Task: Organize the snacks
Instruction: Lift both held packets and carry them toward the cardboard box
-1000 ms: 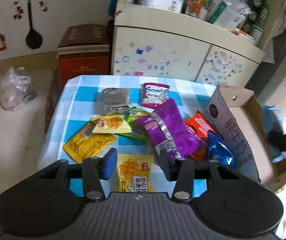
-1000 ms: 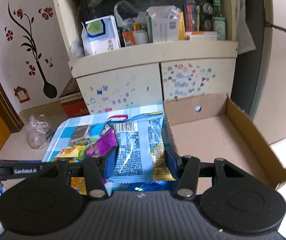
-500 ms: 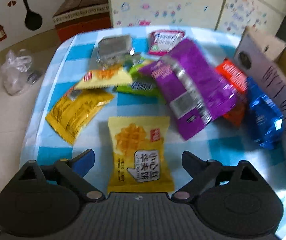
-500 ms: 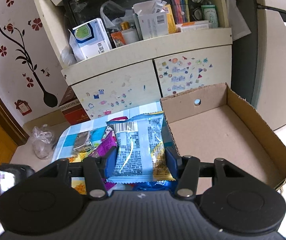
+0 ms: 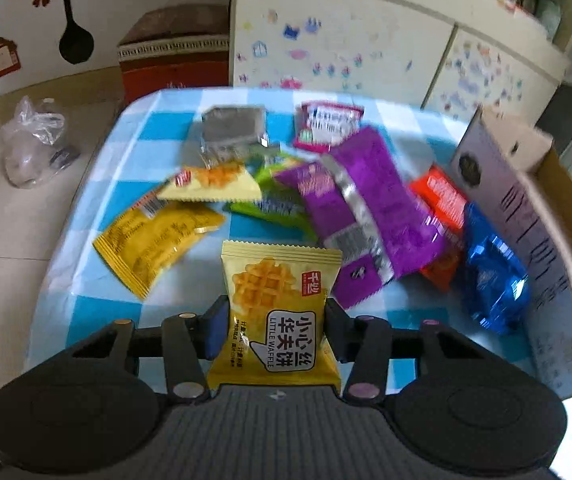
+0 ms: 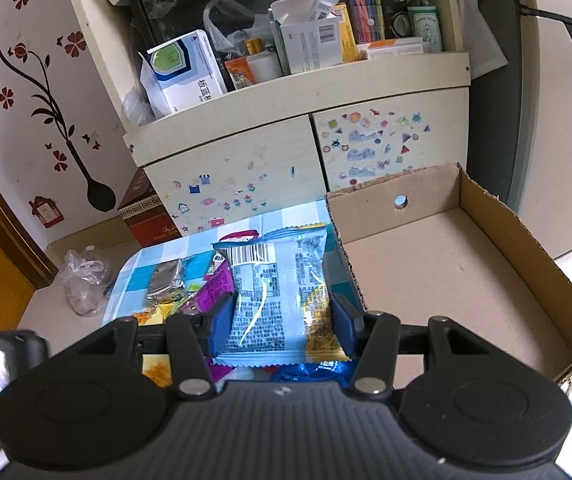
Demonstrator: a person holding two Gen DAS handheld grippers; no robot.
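My left gripper points down at the blue checked table. Its jaws are closing, and both pads press the sides of a yellow waffle pack. Beyond it lie a purple bag, a yellow pack, a red pack, a blue foil pack and a silver pack. My right gripper is shut on a light blue snack pack, held above the table just left of the open cardboard box. Nothing lies in that box.
The cardboard box stands at the table's right edge. A sticker-covered cabinet with cluttered shelves rises behind the table. On the floor to the left sit a red carton and a clear plastic bag.
My left gripper sank toward the table, spread wide around the yellow waffle pack, then closed on it. My right gripper kept its light blue pack and stayed nearly still.
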